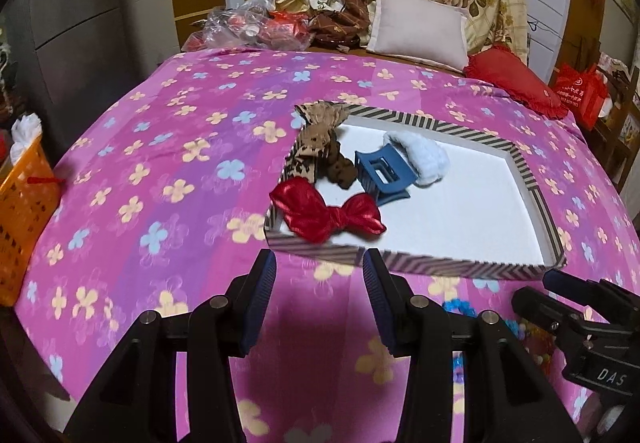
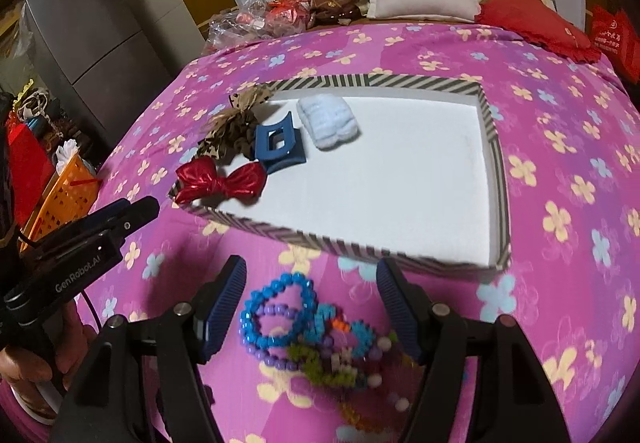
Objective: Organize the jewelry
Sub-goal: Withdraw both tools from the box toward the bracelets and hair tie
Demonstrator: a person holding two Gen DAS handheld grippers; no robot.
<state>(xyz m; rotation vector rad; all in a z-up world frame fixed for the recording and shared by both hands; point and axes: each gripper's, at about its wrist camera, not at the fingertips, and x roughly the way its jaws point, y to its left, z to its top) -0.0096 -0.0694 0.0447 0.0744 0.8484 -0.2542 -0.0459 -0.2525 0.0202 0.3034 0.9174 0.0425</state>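
A striped-rim box lid (image 1: 440, 266) (image 2: 328, 241) with a white floor lies on the pink flowered bedspread. At its left side sit a red bow (image 1: 324, 213) (image 2: 218, 181), a blue claw clip (image 1: 380, 173) (image 2: 278, 147), a white fluffy scrunchie (image 1: 420, 157) (image 2: 330, 119) and a brown leopard scrunchie (image 1: 320, 143) (image 2: 232, 125). A heap of bead bracelets (image 2: 304, 327) (image 1: 460, 309), blue, purple and green, lies on the bedspread in front of the box. My right gripper (image 2: 310, 279) stands open just above the heap, touching nothing. My left gripper (image 1: 320, 275) is open over bare bedspread, nothing between its fingers.
An orange basket (image 1: 20, 211) (image 2: 68, 187) stands off the bed's left edge. Pillows (image 1: 420, 31), a red cushion (image 1: 516, 79) and plastic bags (image 1: 256, 27) line the far end of the bed. A hand (image 2: 36, 359) holds the left gripper's handle.
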